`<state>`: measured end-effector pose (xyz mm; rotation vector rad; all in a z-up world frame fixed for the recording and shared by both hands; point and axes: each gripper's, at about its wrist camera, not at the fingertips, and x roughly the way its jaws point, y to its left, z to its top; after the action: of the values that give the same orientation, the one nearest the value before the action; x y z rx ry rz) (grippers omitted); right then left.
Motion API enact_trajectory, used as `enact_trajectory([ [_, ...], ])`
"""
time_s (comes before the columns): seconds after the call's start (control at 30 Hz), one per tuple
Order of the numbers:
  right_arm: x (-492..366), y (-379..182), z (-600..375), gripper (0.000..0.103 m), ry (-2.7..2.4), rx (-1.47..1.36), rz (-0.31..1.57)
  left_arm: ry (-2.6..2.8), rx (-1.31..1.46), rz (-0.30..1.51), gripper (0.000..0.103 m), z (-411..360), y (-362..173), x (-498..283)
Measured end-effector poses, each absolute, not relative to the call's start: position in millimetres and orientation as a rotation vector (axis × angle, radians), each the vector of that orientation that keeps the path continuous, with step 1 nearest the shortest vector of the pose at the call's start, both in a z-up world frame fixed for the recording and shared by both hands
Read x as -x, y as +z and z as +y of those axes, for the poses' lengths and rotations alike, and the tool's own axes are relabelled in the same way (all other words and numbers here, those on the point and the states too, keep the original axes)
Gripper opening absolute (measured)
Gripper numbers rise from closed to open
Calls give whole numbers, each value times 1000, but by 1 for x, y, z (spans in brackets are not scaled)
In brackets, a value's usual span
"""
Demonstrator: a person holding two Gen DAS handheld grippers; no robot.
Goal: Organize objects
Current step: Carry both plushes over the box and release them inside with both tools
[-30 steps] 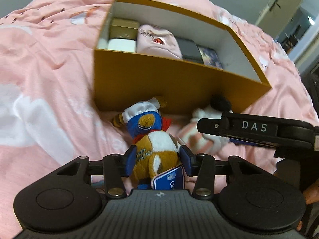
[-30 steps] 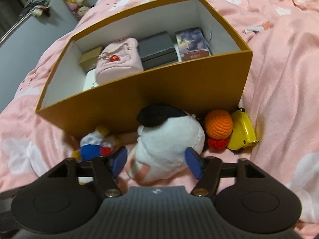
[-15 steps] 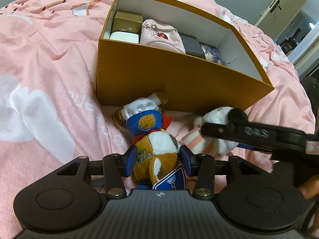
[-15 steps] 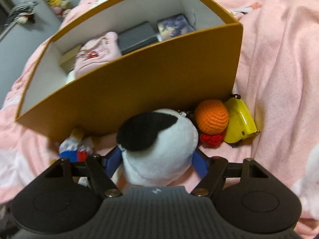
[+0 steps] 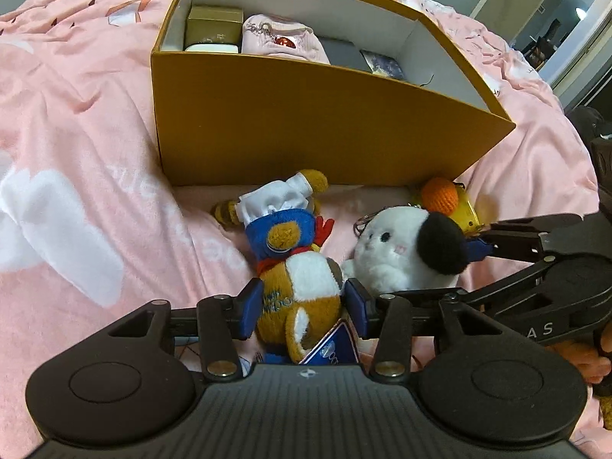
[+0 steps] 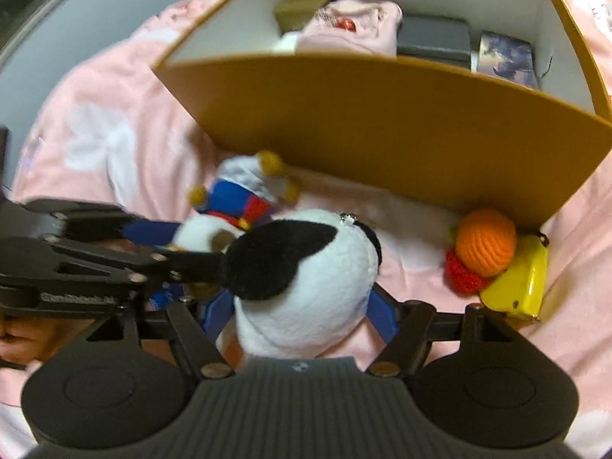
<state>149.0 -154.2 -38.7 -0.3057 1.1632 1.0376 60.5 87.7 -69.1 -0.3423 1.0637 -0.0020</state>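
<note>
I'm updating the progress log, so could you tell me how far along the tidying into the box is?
Done: the yellow box already holds a gold box, a pink pouch and dark cases. In hand: the left gripper is shut on the brown plush, and the right gripper on the white plush. Left: an orange crochet ball and a yellow item lie outside on the bedding.

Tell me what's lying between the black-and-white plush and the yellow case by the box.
An orange crocheted ball with a red piece under it sits between the black-and-white plush and the yellow case, clearest in the right wrist view.
</note>
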Motion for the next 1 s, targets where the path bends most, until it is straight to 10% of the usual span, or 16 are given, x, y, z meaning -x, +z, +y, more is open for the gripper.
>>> enact_trajectory([
  [0.17, -140, -25, -171, 82, 874, 304, 1117, 22, 321, 1071, 60, 86, -66, -58],
  [0.53, -132, -34, -199, 50, 659, 13, 1268, 27, 339, 1098, 54, 87, -65, -56],
  [1.0, -131, -50, -160, 61, 607, -66, 1314, 16, 370, 1090, 54, 90, -68, -55],
])
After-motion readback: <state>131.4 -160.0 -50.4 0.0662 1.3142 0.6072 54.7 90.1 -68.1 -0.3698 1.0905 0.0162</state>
